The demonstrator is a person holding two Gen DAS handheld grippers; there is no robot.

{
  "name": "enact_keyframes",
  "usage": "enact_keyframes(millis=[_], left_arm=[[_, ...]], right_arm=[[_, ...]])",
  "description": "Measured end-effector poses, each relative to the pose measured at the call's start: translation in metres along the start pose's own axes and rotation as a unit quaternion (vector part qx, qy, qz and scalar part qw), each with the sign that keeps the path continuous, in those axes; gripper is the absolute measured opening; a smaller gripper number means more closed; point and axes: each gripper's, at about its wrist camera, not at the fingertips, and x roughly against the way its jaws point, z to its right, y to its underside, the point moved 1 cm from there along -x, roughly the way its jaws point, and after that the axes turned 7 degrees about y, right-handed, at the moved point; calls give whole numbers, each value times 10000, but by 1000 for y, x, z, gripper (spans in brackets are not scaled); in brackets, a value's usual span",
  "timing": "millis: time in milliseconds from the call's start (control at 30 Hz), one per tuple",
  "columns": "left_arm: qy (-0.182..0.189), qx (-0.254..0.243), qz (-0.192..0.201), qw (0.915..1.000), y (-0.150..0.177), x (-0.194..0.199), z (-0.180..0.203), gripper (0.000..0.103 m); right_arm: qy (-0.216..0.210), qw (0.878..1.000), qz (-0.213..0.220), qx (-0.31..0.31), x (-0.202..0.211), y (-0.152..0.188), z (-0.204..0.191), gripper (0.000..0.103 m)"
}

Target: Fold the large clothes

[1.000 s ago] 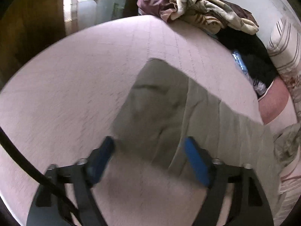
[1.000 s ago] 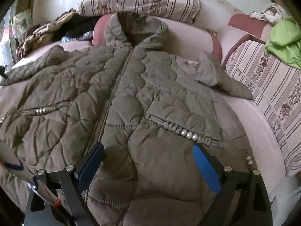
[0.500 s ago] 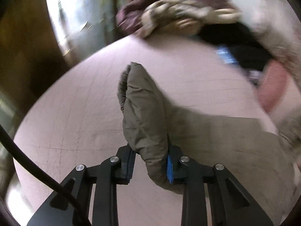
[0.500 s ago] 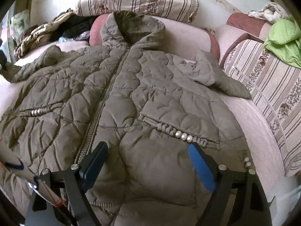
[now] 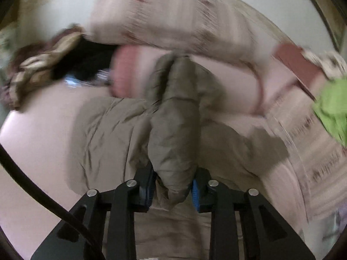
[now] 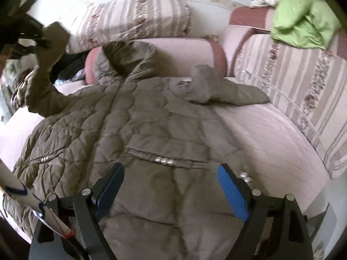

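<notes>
Here left gripper [image 5: 173, 189] pinches raised jacket sleeve [image 5: 173, 130]

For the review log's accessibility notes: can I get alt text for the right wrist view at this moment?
An olive quilted coat lies face up on a pinkish sofa seat, with the open right gripper hovering over its hem. At upper left, the left gripper holds one sleeve lifted; a green garment sits on the sofa back.

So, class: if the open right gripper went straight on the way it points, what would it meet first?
Most likely the coat: the right gripper hangs open over its lower front, near the beaded pocket. How far above the cloth it sits is unclear.
</notes>
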Motion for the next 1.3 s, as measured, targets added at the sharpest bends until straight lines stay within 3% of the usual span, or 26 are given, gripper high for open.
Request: enact_keyframes(millis=[133,200,233,267,333,433,567,633,767,833,867,900,933,967,1000,1167,1233,1300], left_arm=[[457,-111,-490,9977,29,-26,43,35],[525,-201,-428,9975,47,-17,49,44],[447,-264,-335,9981,57,-9,47,55],[331,-321,-217,9987,68,0,43,64],[-103,-340,28,9994,91,16,24,72],[-831,-254,194,9960,130,29,-19,73],[-1952,-166,281,9802,167,25,-85,73],[-2168,85,152,9761,177,19,-117,73],[-1964,820,-17,9771,194,10,-172,73],[-1921,963,11,9766,199,10,-181,73],[-1887,1032,20,9766,199,8,-183,73],[-1832,1075,6,9772,201,8,-184,73],[-1808,1063,-18,9778,202,7,-185,73],[-1816,1010,-32,9782,203,7,-184,72],[-1841,949,-45,9783,202,4,-183,73],[-1943,809,-203,9774,206,-5,-173,73],[-1938,805,-192,9776,206,-6,-171,73],[-1903,835,-158,9781,209,-2,-172,73]], right_arm=[[140,9993,-164,-300,-5,-2,30,91],[156,9986,-249,-430,-8,-6,43,91],[131,9984,-274,-475,-9,-9,47,91],[86,9982,-290,-518,-11,-14,50,91],[-91,9976,-349,-585,-16,-25,50,92],[-467,9950,-580,-673,-34,-39,40,92],[-813,9880,-1014,-834,-83,-64,16,92],[-842,9867,-1142,-788,-110,-77,0,92],[-852,9771,-1680,-992,-180,-100,-28,92],[-781,9720,-1919,-1110,-210,-107,-37,91],[-679,9695,-2056,-1150,-225,-111,-42,81],[-617,9677,-2134,-1196,-237,-116,-45,62],[-649,9667,-2161,-1210,-242,-120,-46,50],[-697,9661,-2153,-1241,-249,-127,-47,29],[-537,9673,-2119,-1288,-253,-132,-44,24],[114,9673,-2146,-1347,-270,-143,-36,23],[159,9698,-2086,-1252,-263,-145,-38,28],[188,9716,-1981,-1277,-248,-147,-34,44]])
